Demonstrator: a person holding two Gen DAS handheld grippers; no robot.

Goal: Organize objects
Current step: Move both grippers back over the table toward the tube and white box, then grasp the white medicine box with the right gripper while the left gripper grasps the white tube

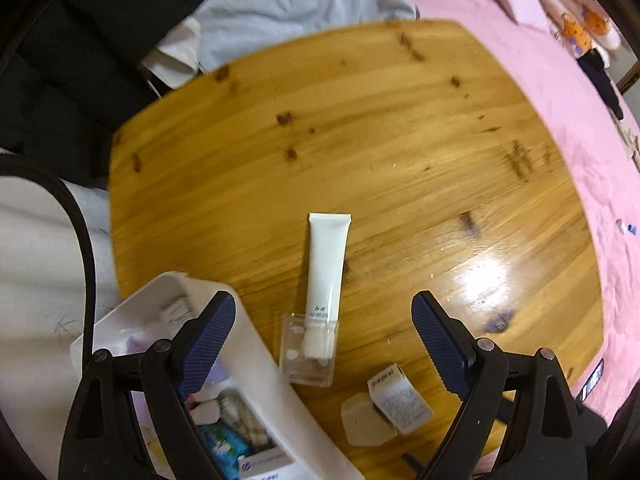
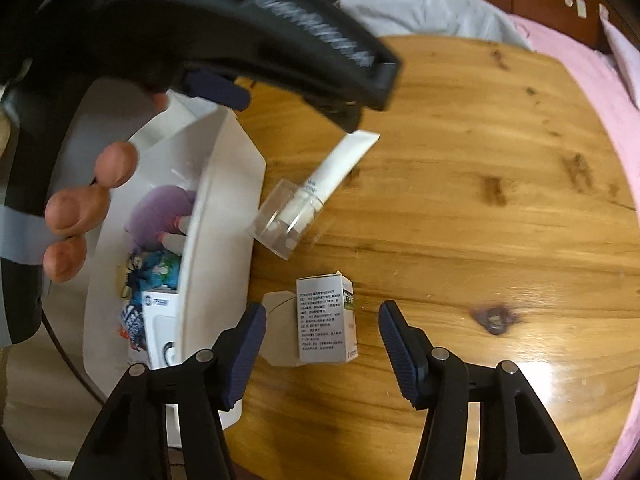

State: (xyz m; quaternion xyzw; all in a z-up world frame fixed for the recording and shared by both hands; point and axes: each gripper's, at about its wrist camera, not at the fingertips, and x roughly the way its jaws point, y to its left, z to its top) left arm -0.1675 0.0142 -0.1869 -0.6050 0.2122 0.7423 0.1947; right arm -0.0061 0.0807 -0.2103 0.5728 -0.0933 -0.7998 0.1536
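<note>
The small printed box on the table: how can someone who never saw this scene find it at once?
Start at the wooden table and find the white bin at its edge. Beside the bin lies the small printed box, partly on a flat pale card. Unlike the white tube with its clear cap, it is rectangular and covered in text.

Wood tabletop (image 1: 400, 128): white tube (image 1: 326, 268) mid; bin (image 1: 256, 364) just left, small box (image 1: 400, 398) nearer cam.

Wooden table (image 1: 400, 128); probably pink bedding (image 1: 560, 92)
</note>
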